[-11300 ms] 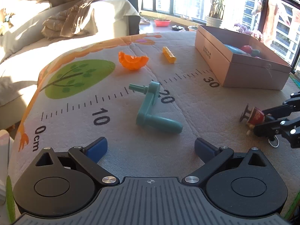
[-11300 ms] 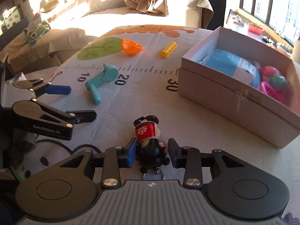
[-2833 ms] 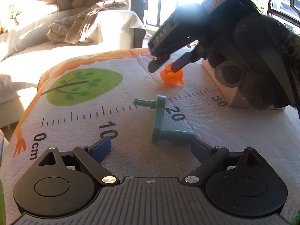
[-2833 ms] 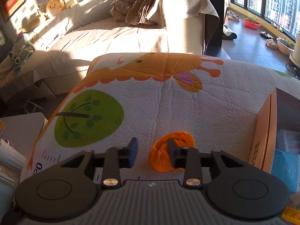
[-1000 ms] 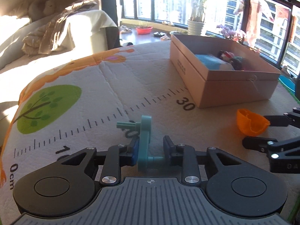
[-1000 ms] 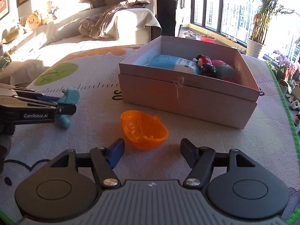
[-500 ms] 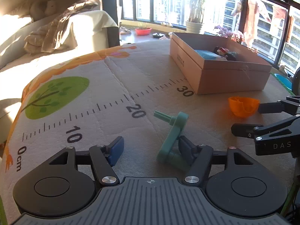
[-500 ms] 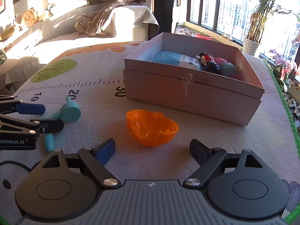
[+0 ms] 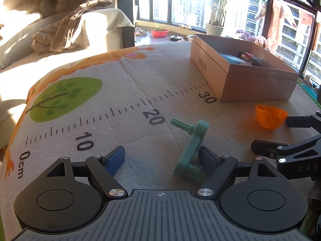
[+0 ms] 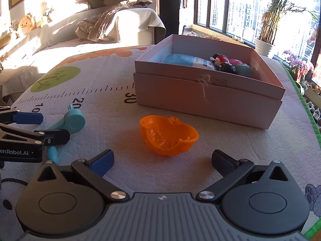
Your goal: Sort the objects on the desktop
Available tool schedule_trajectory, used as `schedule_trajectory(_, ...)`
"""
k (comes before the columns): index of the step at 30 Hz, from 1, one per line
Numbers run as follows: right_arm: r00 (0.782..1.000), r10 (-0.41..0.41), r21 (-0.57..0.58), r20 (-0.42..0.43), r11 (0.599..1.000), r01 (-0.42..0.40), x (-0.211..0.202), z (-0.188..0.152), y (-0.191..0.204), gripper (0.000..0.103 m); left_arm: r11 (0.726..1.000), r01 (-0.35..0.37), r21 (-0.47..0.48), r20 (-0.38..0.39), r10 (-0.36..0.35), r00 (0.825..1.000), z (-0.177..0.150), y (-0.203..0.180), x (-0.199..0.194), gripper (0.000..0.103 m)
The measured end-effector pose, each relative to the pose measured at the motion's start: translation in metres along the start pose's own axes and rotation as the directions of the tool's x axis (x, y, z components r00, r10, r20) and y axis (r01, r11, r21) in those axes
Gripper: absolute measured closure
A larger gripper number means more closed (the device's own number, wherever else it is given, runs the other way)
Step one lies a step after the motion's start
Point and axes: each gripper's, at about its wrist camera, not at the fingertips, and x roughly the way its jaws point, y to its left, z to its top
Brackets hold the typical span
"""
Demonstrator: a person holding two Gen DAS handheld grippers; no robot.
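Note:
A teal crank handle (image 9: pixel 192 146) lies on the ruler mat, leaning against the right fingertip of my open left gripper (image 9: pixel 161 156); it also shows in the right wrist view (image 10: pixel 68 122). An orange half shell (image 10: pixel 168 137) sits open side up just ahead of my open, empty right gripper (image 10: pixel 161 160), and at the right of the left wrist view (image 9: pixel 269 116). The cardboard box (image 10: pixel 210 100) behind it holds a blue pack, a small figure and balls.
The mat (image 9: pixel 120 92) has a printed ruler and a green tree. The box (image 9: pixel 250 84) stands at the far right of the mat. A sofa with a blanket (image 9: pixel 66 32) lies beyond the mat's far edge. Windows and plants are behind.
My left gripper opened and let go of the teal crank, which now lies on the mat by the right finger. My right gripper opened wider and drew back from the orange shell.

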Motion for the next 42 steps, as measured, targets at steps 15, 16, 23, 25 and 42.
schedule_trajectory(15, 0.992, -0.13, 0.081, -0.01, 0.988, 0.13, -0.006, -0.003, -0.034, 0.0, 0.994, 0.051, 0.097, -0.014, -0.05, 0.999, 0.0, -0.04, -0.008, 0.012)
schedule_trajectory(16, 0.992, -0.124, 0.118, -0.017, 0.985, 0.125, -0.006, -0.003, -0.045, 0.0, 0.993, 0.059, 0.105, -0.016, -0.057, 0.998, 0.001, -0.045, -0.008, 0.012)
schedule_trajectory(23, 0.99, -0.143, 0.122, 0.017, 0.983, 0.14, -0.008, -0.011, -0.053, 0.0, 0.986, 0.094, 0.141, -0.043, -0.088, 0.995, 0.002, -0.071, -0.005, 0.01)
schedule_trajectory(25, 0.99, -0.14, 0.124, 0.02, 0.983, 0.137, -0.008, -0.012, -0.054, 0.0, 0.985, 0.088, 0.148, -0.05, -0.081, 0.995, 0.0, -0.078, -0.007, 0.009)
schedule_trajectory(42, 0.991, -0.133, 0.138, 0.004, 0.982, 0.131, -0.008, -0.009, -0.054, 0.0, 0.977, 0.09, 0.192, -0.064, -0.079, 0.995, -0.009, -0.096, -0.01, 0.006)
